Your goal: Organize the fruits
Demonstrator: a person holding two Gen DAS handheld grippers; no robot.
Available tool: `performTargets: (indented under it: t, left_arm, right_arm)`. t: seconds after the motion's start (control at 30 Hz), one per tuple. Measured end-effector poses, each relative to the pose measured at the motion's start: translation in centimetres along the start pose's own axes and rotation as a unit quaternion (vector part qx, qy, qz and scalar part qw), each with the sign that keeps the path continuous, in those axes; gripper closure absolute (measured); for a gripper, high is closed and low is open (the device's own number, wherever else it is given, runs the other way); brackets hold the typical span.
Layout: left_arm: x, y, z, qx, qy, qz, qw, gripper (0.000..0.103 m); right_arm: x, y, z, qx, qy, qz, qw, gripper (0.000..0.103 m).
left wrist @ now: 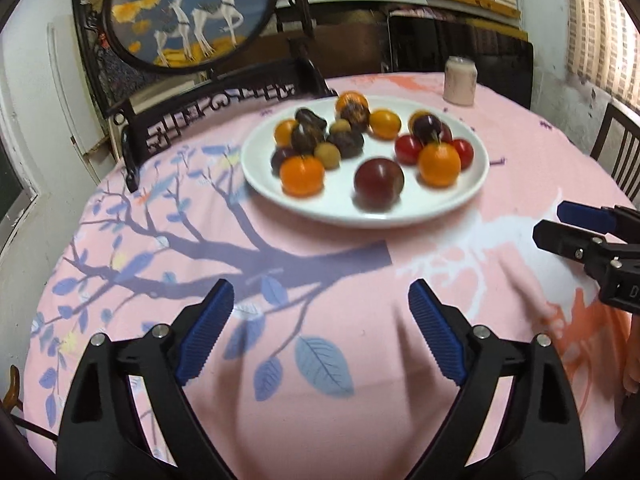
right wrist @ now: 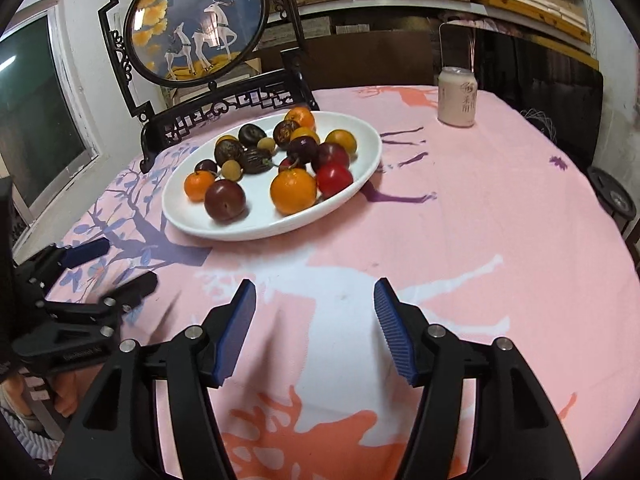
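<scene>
Claws, left (left wrist: 320, 300) and right (right wrist: 314, 300), hover empty, spread, angled toward the plate (left wrist: 472, 184).

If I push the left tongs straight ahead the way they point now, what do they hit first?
Probably the pink tablecloth: the open left tongs tilt down at bare cloth short of the white plate. Depth is uncertain, but nothing else stands in that line.

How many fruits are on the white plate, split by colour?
Orange fruits: 6
Bright red fruits: 2
Tan fruits: 2
Dark fruits (maroon, purple, brown): 8
Total: 18; some overlap, so the count could be slightly off.
</scene>
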State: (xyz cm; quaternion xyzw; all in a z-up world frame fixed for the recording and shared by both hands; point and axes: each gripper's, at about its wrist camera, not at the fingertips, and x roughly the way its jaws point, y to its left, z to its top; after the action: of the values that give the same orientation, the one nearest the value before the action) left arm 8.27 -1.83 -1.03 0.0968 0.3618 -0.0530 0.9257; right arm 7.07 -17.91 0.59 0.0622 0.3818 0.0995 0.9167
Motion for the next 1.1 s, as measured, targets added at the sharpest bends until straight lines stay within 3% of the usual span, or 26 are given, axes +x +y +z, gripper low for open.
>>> performTargets:
  t: [0.5, 0.67, 0.77, 0.83, 0.9, 1.1]
  left_arm:
    - [2.5, 0.3, -0.6, -0.015, 0.053, -0.02, 0.9983, 0.012]
    - [1.5, 0.0, -0.4, -0.009, 0.029, -0.01, 0.9995, 0.011]
    - [0.6, -0.3, 0.1, -0.002, 0.01, -0.026, 0.9996, 0.008]
    - [-0.1, -0.5, 0.4, 0.002, 0.001, -0.025, 0.9997, 0.002]
    - [-0.8, -0.7, 0.6, 0.006, -0.013, -0.004, 0.9999, 0.002]
    - [-1.7, -0.1, 0.8, -0.009, -0.024, -0.011, 0.9996, 0.002]
  right_arm:
    - [1.6, 0.8, -0.8, -0.014, 0.036, -0.004, 0.999, 0.041]
    - [0.9, 1.1, -0.8, -0.015, 0.022, 0.0, 1.0, 0.041]
    - [0.6, 1.4, -0.7, -0.02, 0.014, -0.001, 1.0, 0.041]
    - [0.5, 1.6, -0.7, -0.024, 0.011, -0.001, 1.0, 0.041]
    - [0.3, 1.7, -0.6, -0.025, 0.008, 0.001, 1.0, 0.041]
    - [0.1, 1.8, -0.6, -0.025, 0.003, -0.002, 1.0, 0.041]
